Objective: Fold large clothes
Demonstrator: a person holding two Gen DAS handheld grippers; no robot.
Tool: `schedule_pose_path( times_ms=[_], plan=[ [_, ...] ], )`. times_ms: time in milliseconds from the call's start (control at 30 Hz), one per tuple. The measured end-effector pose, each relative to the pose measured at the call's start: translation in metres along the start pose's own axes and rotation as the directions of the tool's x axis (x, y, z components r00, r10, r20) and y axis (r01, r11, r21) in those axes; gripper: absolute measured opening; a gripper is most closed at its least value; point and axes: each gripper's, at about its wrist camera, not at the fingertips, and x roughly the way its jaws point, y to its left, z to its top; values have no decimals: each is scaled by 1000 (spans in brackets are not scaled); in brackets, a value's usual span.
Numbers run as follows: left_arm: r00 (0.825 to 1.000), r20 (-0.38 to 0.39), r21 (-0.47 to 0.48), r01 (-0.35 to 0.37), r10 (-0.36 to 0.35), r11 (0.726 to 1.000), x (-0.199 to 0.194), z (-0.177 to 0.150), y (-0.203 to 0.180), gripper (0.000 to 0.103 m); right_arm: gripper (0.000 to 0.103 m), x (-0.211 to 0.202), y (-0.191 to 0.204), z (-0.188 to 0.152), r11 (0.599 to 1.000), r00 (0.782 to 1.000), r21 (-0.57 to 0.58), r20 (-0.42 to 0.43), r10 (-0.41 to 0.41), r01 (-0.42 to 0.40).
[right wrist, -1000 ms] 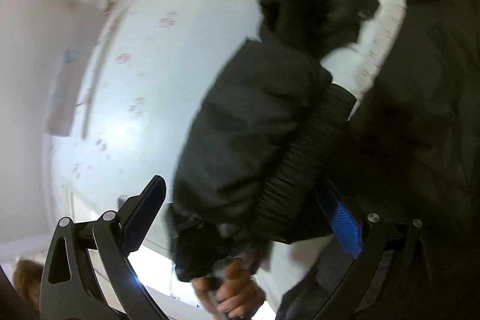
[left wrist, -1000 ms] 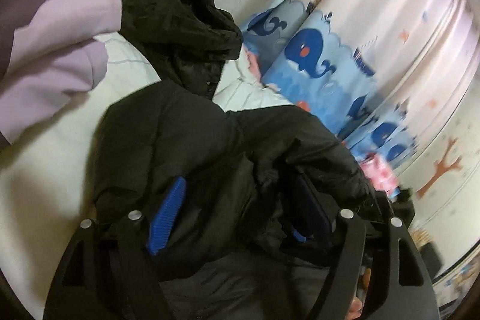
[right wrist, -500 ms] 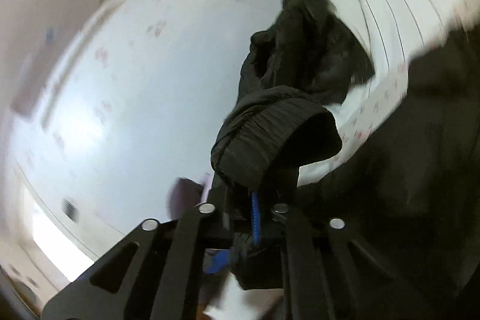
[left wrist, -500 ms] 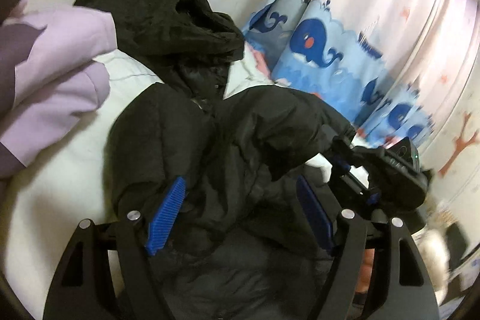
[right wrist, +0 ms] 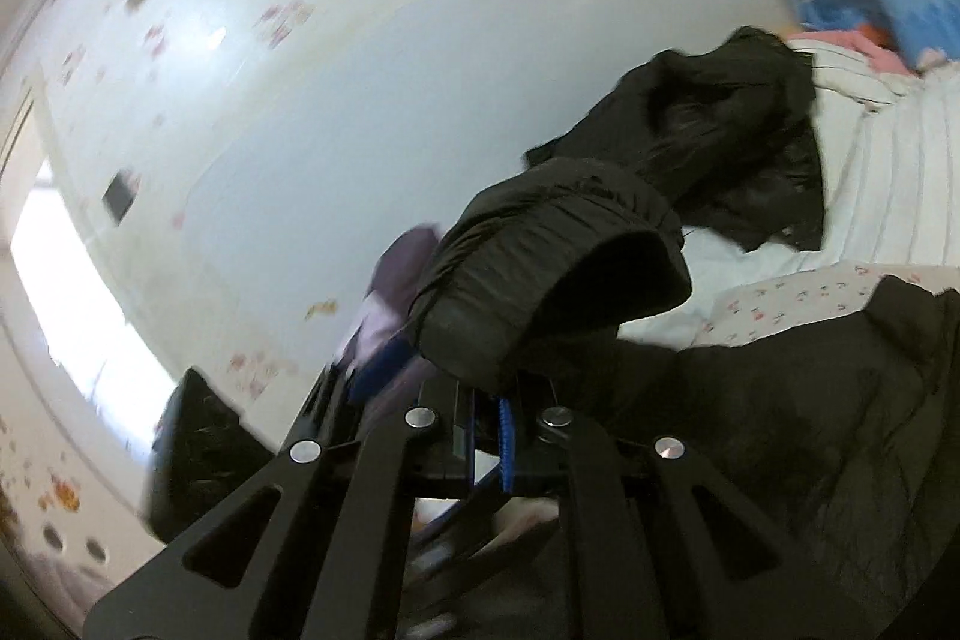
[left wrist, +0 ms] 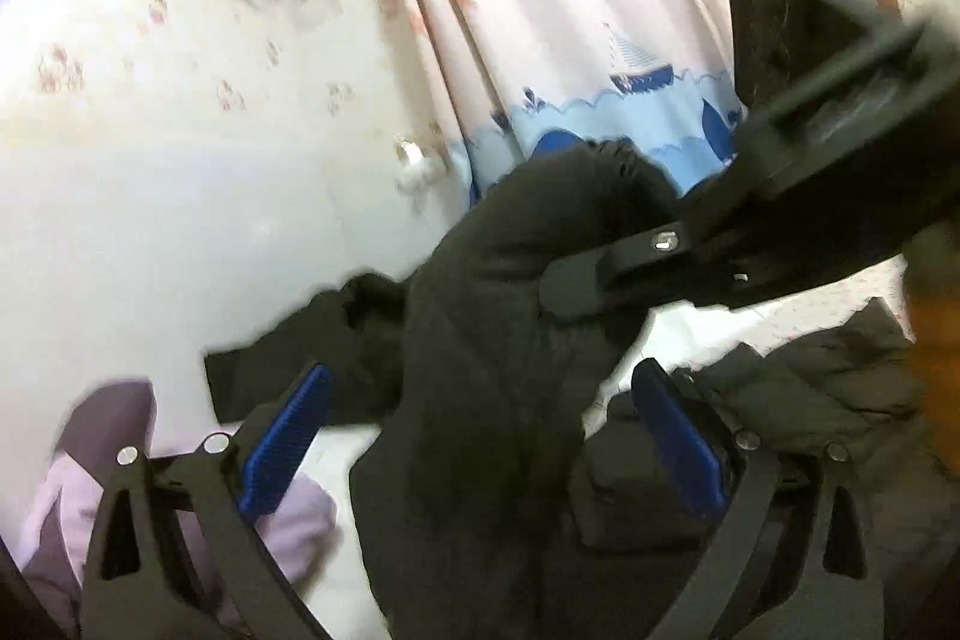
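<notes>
On the white bed sheet [right wrist: 888, 196], a black padded jacket [right wrist: 780, 400] lies spread, with one sleeve [right wrist: 558, 268] lifted off the bedding. The right gripper [right wrist: 501, 430] pinches that sleeve close to its ribbed cuff, its jaws drawn almost together so that only a thin strip of blue pad [right wrist: 506, 436] shows between them; the cuff's open mouth bulges just above the fingertips. In the left wrist view the same right gripper [left wrist: 576, 289] reaches in from the upper right, its black finger pressed against the raised sleeve [left wrist: 510, 340].

The left gripper [left wrist: 480, 448] stands wide, blue pads [left wrist: 282, 448] well apart on either side of the hanging sleeve, gripping nothing; the fabric falls between them, and whether it touches either pad cannot be told. The rest of the jacket [left wrist: 828, 400] lies crumpled to the right of it.

A second black garment [right wrist: 720, 136] sits bunched farther up the bed, apart from the jacket. A lilac garment [left wrist: 72, 496] lies at the lower left, behind the left gripper's left finger. Behind the bed hangs a curtain [left wrist: 570, 10] printed with stars, a boat and blue whales, beside a pale wall [left wrist: 150, 160] with small flower marks. Much of the scene is motion-blurred.
</notes>
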Motion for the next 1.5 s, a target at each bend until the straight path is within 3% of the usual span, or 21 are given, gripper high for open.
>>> schedule_pose_path(
  times_ms=[67,133,167,200,233,267,367,467,567,633,800,867,1067,1167,1200,1233,1267,1400,1433,1467,1500],
  plan=[
    [1000,8,64,-4,3,998,8,2,-7,96,7,4,17,-3,1000,998,-23,-64,18,-19],
    [999,6,12,40,-40,999,12,12,7,89,10,-1,30,-6,999,995,-45,-97,-4,0],
    [999,-15,-13,43,-44,999,14,14,14,71,25,-6,35,-8,998,995,-63,-98,-36,30],
    [998,-36,-42,54,-55,998,18,19,25,66,34,-14,37,-10,998,996,-55,-82,-20,16],
    [997,-53,-65,51,-55,997,22,21,36,47,54,-25,40,-12,999,998,-44,-62,-29,26],
    [996,-78,-92,42,-49,995,27,22,46,14,66,-40,41,-14,999,999,-31,-28,-43,42],
    [987,-152,-264,19,-61,964,45,31,100,10,86,-93,41,-29,999,991,31,123,-45,41],
    [986,-127,-387,53,-110,921,39,53,141,10,91,-128,31,-48,993,976,76,190,-106,93],
    [978,-53,-514,146,-202,845,26,93,171,10,91,-136,20,-62,978,969,123,161,-188,169],
    [954,-13,-598,233,-300,767,22,117,185,10,92,-128,14,-67,966,963,152,141,-230,209],
    [923,30,-700,293,-383,651,27,142,178,10,94,-67,-37,-82,892,914,243,48,-403,381],
    [919,30,-722,293,-394,627,29,142,167,10,94,-37,-80,-90,830,882,326,-26,-471,453],
    [929,-11,-762,232,-370,604,57,116,174,10,94,18,-148,-81,687,724,252,-100,-682,682],
    [938,-1,-822,196,-347,534,75,86,194,10,95,59,-194,-96,653,689,220,-231,-687,725],
    [940,3,-853,181,-341,490,80,72,203,10,97,90,-210,-110,640,632,116,-366,-683,759],
    [943,2,-876,162,-332,455,84,61,212,10,97,103,-211,-114,632,588,18,-387,-710,775],
    [945,0,-887,150,-326,437,86,54,217,10,97,107,-208,-112,633,574,-28,-392,-719,774],
    [955,16,-905,140,-297,402,88,38,231,10,96,81,-177,-86,648,639,4,-166,-751,762],
    [954,28,-907,149,-297,393,88,37,230,10,96,85,-174,-84,678,670,1,-150,-727,735],
    [953,39,-910,157,-299,384,88,36,228,10,96,101,-180,-87,716,697,-25,-207,-686,698],
    [949,49,-912,169,-312,373,89,36,221,10,96,120,-190,-94,734,685,-55,-318,-655,677]
  ],
)
